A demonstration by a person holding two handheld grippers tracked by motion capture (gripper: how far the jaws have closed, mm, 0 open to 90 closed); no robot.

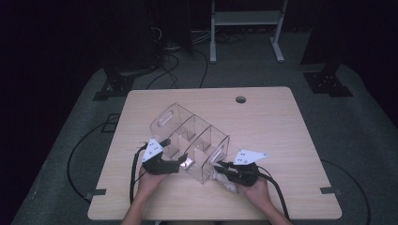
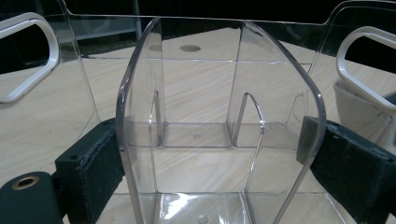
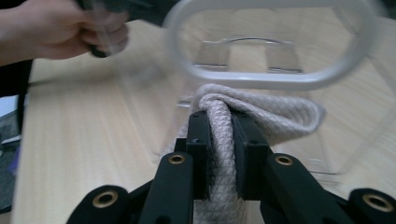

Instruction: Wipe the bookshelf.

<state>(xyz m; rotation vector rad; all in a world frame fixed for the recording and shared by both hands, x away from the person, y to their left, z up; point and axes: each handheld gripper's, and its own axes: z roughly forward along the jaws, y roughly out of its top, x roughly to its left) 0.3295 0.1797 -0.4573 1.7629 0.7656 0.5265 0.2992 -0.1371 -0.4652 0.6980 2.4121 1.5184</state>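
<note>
A clear plastic organizer point(image 1: 190, 140) with inner dividers and oval handle cut-outs sits tilted in the middle of the wooden table point(image 1: 281, 122). My left gripper point(image 1: 179, 164) clasps its near left end. In the left gripper view the two pads point(image 2: 98, 168) press on either side of a curved clear compartment point(image 2: 219, 93). My right gripper point(image 1: 220, 169) is shut on a pale woven cloth point(image 3: 271, 112), held against the organizer's right end just below the handle opening point(image 3: 266, 79). The cloth point(image 1: 228, 185) bunches under the right hand.
A round cable hole point(image 1: 241, 99) lies near the table's far edge. Dark cables and a white stand point(image 1: 246, 28) are on the floor beyond the table. The person's left hand point(image 3: 56, 32) appears at the upper left of the right gripper view.
</note>
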